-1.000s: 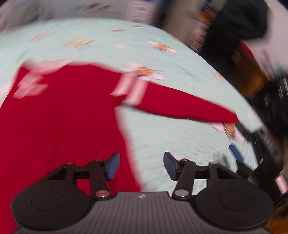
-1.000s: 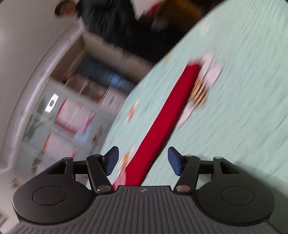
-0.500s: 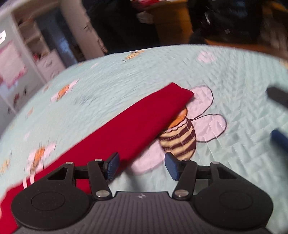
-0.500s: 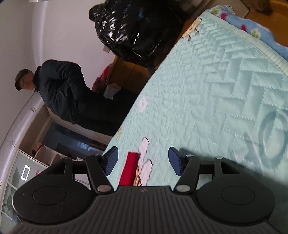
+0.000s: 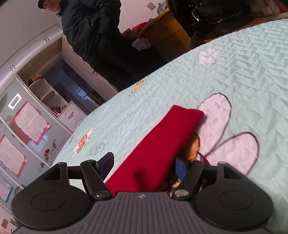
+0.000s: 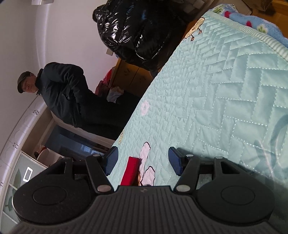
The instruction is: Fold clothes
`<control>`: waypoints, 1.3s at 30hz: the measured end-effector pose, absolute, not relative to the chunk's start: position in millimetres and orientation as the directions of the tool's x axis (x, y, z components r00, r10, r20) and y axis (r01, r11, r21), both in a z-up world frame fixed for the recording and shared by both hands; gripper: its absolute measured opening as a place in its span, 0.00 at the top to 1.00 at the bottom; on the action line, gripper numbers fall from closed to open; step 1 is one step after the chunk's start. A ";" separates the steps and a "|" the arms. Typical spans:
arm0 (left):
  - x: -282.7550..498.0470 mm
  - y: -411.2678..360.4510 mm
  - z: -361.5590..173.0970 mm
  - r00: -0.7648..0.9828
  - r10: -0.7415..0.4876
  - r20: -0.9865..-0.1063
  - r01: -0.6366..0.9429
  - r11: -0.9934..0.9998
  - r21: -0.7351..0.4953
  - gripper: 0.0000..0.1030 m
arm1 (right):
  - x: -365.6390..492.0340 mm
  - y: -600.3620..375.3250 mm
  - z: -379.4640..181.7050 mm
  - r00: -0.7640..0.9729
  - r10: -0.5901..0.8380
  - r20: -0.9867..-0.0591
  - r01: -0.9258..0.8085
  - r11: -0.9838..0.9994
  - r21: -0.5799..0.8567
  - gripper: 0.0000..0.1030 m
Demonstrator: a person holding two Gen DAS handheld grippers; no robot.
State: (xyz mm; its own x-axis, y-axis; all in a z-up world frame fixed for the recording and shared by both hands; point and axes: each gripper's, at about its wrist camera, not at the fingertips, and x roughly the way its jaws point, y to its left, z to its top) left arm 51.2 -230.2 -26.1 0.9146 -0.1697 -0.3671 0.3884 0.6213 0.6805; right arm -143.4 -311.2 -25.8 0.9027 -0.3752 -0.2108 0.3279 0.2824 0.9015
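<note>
A red garment sleeve (image 5: 162,144) lies flat on the mint-green quilt (image 5: 243,72), and its cuff end (image 5: 187,113) rests beside a bee appliqué (image 5: 216,117). My left gripper (image 5: 144,164) is open and low over the quilt, with the sleeve running between its blue pads without being pinched. The rest of the garment is hidden below the left wrist view. In the right wrist view only the cuff (image 6: 131,170) shows. It lies just inside the gap of my open right gripper (image 6: 143,161), which holds nothing.
A person in dark clothes (image 5: 93,32) stands past the bed's far edge, in front of white cupboards (image 5: 36,111). A shiny black bag (image 6: 136,32) sits on a wooden cabinet (image 5: 169,34). A blue fleece blanket (image 6: 252,16) lies past the quilt's striped border.
The left gripper has swung from the garment's body along the sleeve to its cuff, so the sleeve now runs between its jaws. The right view has tilted away, leaving only the cuff visible.
</note>
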 end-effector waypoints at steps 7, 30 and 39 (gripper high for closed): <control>82.7 -219.1 -2.3 0.817 -0.232 -0.527 0.516 0.702 0.491 0.54 | -143.2 -310.6 -27.4 0.904 -0.378 -0.202 0.324 0.294 0.899 0.40; 100.8 13.3 259.4 0.841 -0.203 -0.502 0.221 0.975 -0.025 0.92 | -55.7 -119.5 4.1 0.670 0.635 -0.385 -0.206 0.657 0.725 0.42; 93.4 64.0 285.8 0.866 -0.200 -0.458 0.200 0.979 -0.048 0.92 | -52.0 -60.8 3.4 0.634 0.608 -0.479 -0.273 0.754 0.597 0.46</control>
